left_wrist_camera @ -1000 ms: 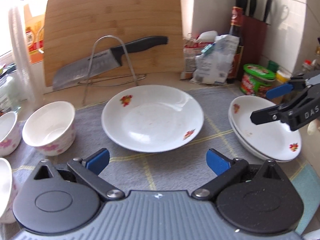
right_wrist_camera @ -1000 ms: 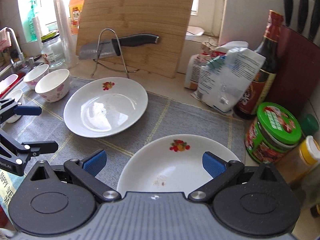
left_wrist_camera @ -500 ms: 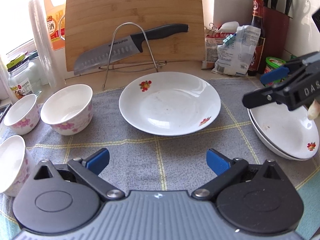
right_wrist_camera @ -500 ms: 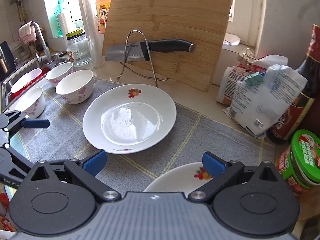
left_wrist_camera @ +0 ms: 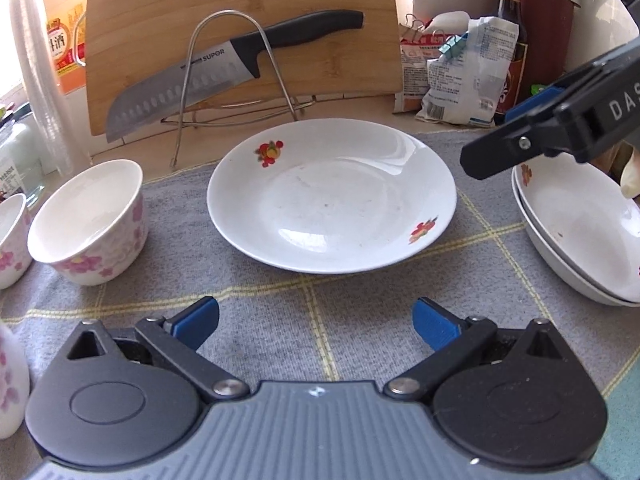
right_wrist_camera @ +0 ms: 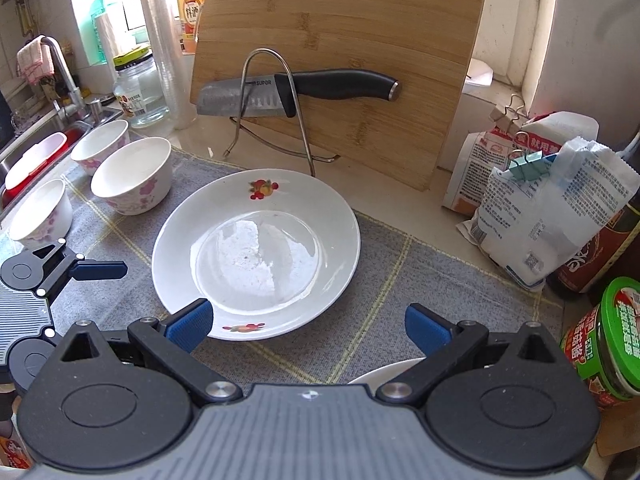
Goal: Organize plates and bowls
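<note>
In the left wrist view, the stacked plates (left_wrist_camera: 576, 220) at the right edge are cut off by the frame, and the right gripper's dark finger (left_wrist_camera: 520, 148) crosses over their far rim. At the left edge, one flowered bowl (left_wrist_camera: 10, 240) shows only half, and another bowl (left_wrist_camera: 12, 380) at lower left is a mere sliver. In the right wrist view, the stacked plates (right_wrist_camera: 384, 370) at bottom centre are almost wholly hidden behind the gripper body. The left gripper (right_wrist_camera: 100, 270) at the left edge shows only one finger; whether its jaws stand apart cannot be told there. The print on the clipped packets (right_wrist_camera: 552, 216) at right is too small to read.
</note>
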The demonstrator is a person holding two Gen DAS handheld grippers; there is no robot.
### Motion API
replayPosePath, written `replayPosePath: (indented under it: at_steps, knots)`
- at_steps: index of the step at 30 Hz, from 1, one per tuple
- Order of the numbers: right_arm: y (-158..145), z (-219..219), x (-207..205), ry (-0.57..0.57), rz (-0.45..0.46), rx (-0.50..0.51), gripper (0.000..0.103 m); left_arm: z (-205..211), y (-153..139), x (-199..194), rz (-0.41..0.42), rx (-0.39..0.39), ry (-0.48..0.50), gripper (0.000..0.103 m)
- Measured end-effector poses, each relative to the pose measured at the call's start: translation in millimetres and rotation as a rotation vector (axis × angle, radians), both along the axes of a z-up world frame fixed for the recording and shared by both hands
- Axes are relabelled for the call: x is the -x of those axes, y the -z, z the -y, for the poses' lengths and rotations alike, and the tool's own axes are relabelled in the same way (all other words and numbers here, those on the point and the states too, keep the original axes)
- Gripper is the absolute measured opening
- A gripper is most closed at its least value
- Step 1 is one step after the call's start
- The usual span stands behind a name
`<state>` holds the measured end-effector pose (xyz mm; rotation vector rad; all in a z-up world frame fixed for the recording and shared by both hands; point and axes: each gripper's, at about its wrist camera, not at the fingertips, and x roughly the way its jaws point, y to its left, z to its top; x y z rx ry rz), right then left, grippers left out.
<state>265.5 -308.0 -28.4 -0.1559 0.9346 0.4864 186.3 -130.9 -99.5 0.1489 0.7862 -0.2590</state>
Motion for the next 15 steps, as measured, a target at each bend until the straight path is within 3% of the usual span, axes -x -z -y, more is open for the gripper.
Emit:
replayPosePath:
  at_steps: [15]
  knots:
    - [9.5, -11.3, -27.3, -0.017, -0.053, 0.021, 0.103, -4.3, 11.2, -18.7, -0.017, 0.031, 0.011, 0.102]
